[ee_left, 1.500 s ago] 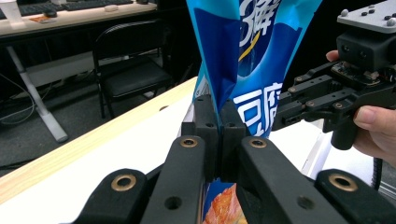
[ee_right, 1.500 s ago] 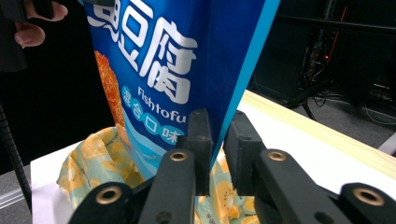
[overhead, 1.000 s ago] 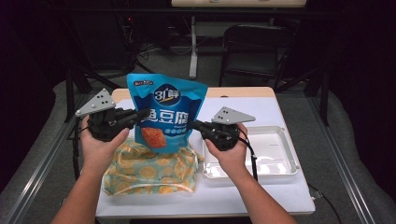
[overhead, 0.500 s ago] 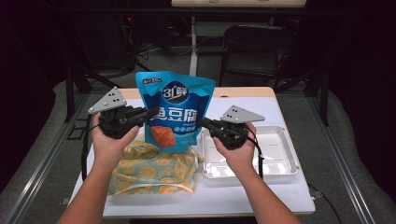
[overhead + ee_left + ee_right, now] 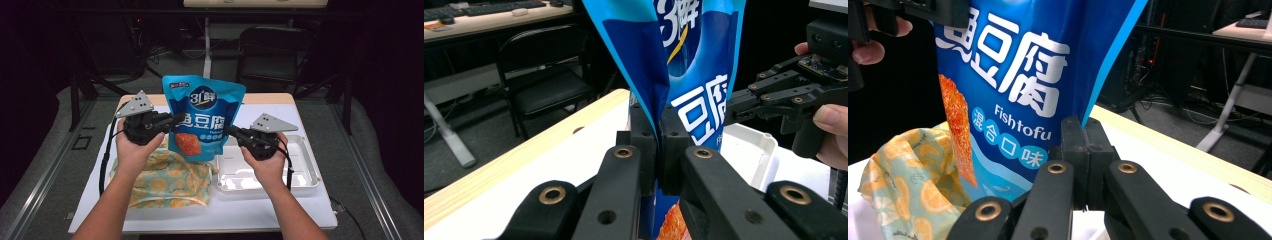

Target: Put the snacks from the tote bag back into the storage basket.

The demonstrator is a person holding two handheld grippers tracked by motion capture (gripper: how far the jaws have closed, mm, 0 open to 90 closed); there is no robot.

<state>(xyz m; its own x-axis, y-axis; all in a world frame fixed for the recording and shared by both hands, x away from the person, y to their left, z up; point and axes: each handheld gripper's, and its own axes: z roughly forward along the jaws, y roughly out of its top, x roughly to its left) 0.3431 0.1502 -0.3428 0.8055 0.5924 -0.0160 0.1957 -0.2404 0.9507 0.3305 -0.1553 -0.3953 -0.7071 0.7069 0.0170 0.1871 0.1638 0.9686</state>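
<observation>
Nearest, across the white desk point(image 5: 280, 210): yellow orange-print cloth bag point(image 5: 167, 177), still lying slack. Just beside it, clear shallow plastic tray point(image 5: 310, 172). Above both, shifted rightward since a second ago: glossy blue snack pouch point(image 5: 202, 117), upright in the air, off the desk. Left claw point(image 5: 175, 120) clamped on its left edge, right claw point(image 5: 231, 131) clamped on its right edge. Probably being carried across for placing; pouch not yet set down. Farther back, dark chair point(image 5: 270, 47).
</observation>
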